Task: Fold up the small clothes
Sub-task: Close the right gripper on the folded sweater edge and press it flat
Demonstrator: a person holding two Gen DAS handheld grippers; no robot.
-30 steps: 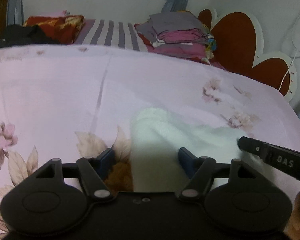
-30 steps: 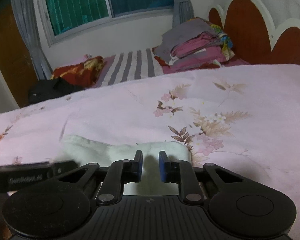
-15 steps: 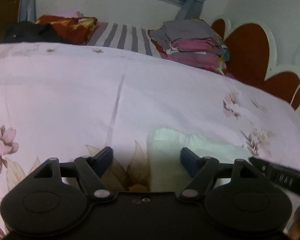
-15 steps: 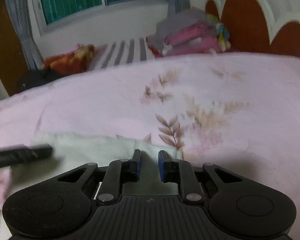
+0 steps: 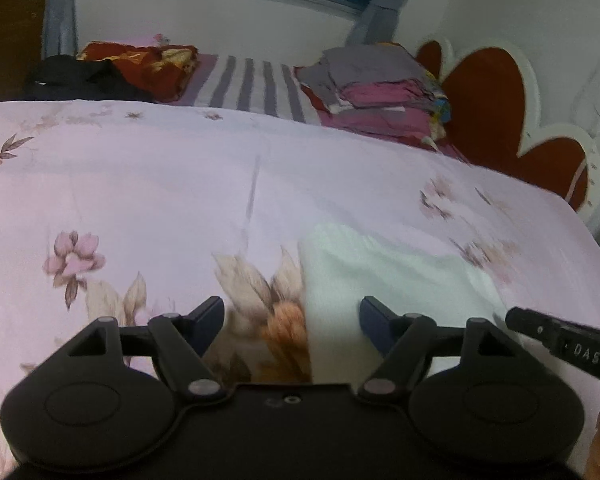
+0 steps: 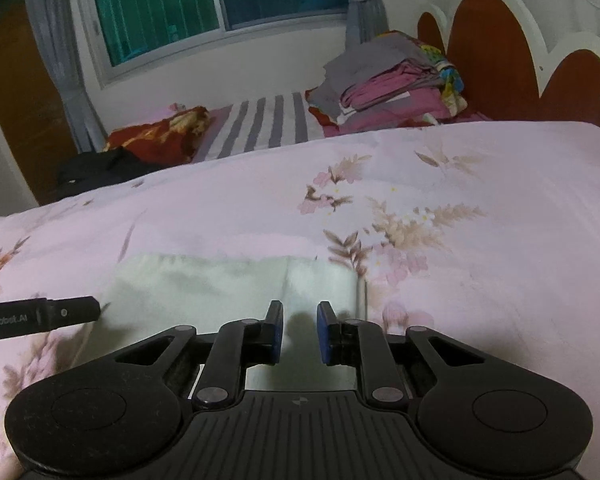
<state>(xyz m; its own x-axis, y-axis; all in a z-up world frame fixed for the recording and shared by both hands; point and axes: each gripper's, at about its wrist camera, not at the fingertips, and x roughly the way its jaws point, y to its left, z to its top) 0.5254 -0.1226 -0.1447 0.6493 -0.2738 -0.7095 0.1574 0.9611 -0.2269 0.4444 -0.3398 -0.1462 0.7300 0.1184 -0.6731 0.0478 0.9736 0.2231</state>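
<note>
One small garment lies flat on the bed, a pale mint-white piece folded into a wide rectangle, with a vertical fold line toward its right end in the right wrist view. Its cloth looks soft and finely ribbed at the far edge in the left wrist view. It rests on a pink floral bedspread, near the front edge of the bed.

Two tools are in play. The left tool has its jaws wide apart and empty; its right finger stands over the garment's left part, its left finger over a printed flower. The right tool has its jaws narrow, with a small gap showing between the blue pads and nothing gripped; it hangs over the garment's right end.

Each view catches the other tool's black side bar at its edge: lettered, at the right edge in the left view, at the left edge in the right view. Only the right view shows the whole garment and the window in full.

Farther back stand one stack of folded clothes, one striped sheet, one red patterned bundle, one black heap and the scalloped red headboard.
</note>
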